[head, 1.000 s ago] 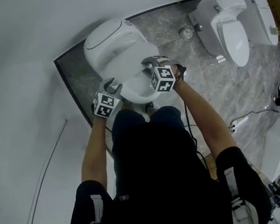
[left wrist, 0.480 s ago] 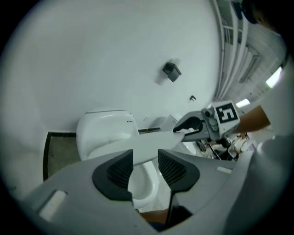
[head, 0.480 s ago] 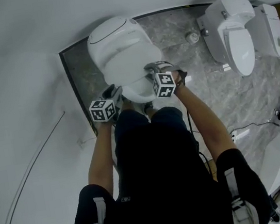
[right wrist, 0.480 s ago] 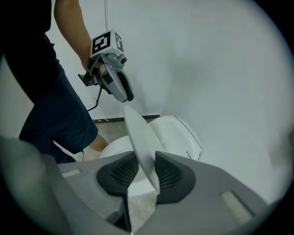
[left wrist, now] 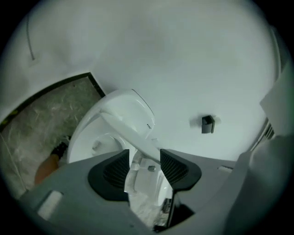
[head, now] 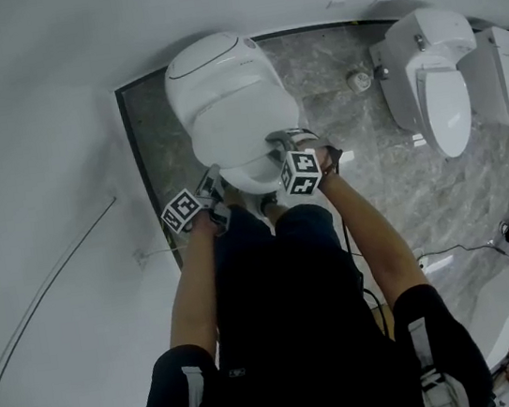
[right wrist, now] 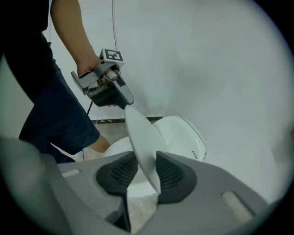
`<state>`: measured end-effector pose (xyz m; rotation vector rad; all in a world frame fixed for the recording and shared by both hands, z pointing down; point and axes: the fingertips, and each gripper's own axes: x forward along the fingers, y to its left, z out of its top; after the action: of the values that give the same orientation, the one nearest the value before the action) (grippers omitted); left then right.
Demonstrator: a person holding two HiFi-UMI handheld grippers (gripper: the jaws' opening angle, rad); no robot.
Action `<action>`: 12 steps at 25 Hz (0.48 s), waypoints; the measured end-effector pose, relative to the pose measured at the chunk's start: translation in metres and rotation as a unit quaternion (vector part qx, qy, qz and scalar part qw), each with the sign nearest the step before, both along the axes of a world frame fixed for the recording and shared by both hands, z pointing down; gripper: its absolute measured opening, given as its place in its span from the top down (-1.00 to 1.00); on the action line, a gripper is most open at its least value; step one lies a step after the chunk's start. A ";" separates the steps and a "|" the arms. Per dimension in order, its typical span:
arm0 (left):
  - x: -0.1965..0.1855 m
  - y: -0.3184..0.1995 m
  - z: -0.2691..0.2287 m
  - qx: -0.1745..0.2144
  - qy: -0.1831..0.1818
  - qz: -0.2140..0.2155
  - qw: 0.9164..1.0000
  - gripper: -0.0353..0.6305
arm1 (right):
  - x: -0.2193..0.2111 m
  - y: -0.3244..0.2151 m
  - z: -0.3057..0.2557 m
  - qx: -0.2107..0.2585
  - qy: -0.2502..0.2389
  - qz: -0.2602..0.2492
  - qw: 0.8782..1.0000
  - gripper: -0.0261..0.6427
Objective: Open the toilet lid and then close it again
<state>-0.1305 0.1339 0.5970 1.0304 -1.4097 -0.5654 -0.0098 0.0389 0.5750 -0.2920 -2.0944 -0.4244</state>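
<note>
Your toilet lid (right wrist: 142, 137) is a thin, glossy white plate. It stands half-raised, tilted over the open bowl (left wrist: 94, 144) and hinged at the back of the white toilet (head: 217, 80), which sits on the grey marbled floor (head: 157, 136).

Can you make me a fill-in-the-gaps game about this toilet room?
1. The half-raised toilet lid is coloured ____.
2. The person standing over it wears a ____ top.
3. In the head view, the second toilet stands to the ____ of the near toilet.

Missing words: white, black, right.
</note>
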 end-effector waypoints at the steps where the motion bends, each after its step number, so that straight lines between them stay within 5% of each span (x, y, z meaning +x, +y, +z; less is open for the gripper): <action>1: 0.001 0.000 0.003 0.010 0.025 -0.021 0.999 0.30 | 0.001 0.000 0.001 -0.001 -0.003 0.000 1.000 0.55; 7: 0.010 -0.008 0.018 0.045 0.099 -0.050 0.993 0.30 | 0.009 0.006 0.013 0.005 -0.004 -0.006 1.000 0.54; 9: 0.013 -0.007 0.022 0.042 0.111 -0.045 0.992 0.50 | 0.012 0.010 0.015 0.001 -0.005 0.002 1.000 0.53; 12: 0.016 -0.010 0.021 0.063 0.149 -0.052 0.985 0.53 | 0.013 0.010 0.015 -0.008 -0.011 0.021 1.000 0.50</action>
<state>-0.1145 0.1242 0.6179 0.9303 -1.1779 -0.8575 0.0035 0.0484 0.5897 -0.2533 -2.1222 -0.3874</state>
